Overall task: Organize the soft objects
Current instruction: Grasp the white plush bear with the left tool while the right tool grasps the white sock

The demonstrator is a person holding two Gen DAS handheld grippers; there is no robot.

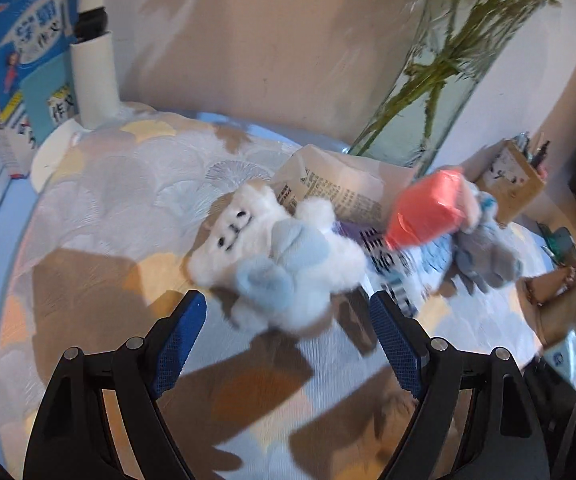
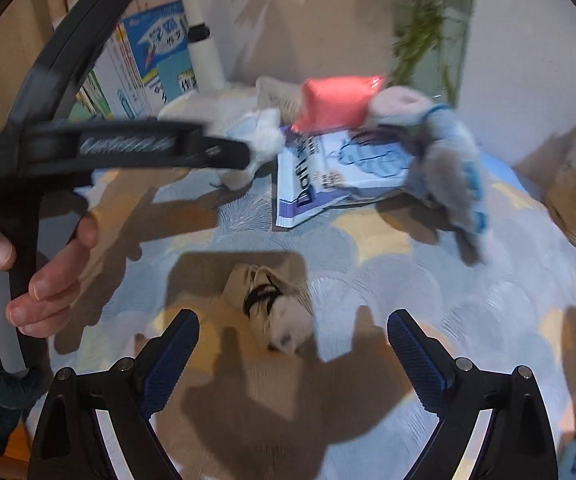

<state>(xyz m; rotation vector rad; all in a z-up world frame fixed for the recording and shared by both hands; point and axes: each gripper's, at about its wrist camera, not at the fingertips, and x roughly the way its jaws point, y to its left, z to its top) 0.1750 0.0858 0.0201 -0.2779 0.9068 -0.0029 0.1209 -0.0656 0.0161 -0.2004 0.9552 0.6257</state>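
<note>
A white and light-blue plush toy (image 1: 276, 256) lies on the patterned table mat, just ahead of my open left gripper (image 1: 288, 312); it also shows in the right wrist view (image 2: 258, 136), behind the left gripper's body. A grey-blue plush toy (image 1: 487, 248) lies to the right, seen too in the right wrist view (image 2: 451, 168). A pink soft pack (image 1: 427, 212) rests beside it (image 2: 335, 100). A beige cloth bundle with a black band (image 2: 276, 304) lies just ahead of my open right gripper (image 2: 291, 332). Both grippers are empty.
A blue-and-white printed pouch (image 2: 319, 172) lies under the pink pack. A glass vase with green stems (image 1: 427, 92), books (image 1: 28, 60), a white lamp base (image 1: 56, 148) and a cardboard pen box (image 1: 511, 176) stand along the back.
</note>
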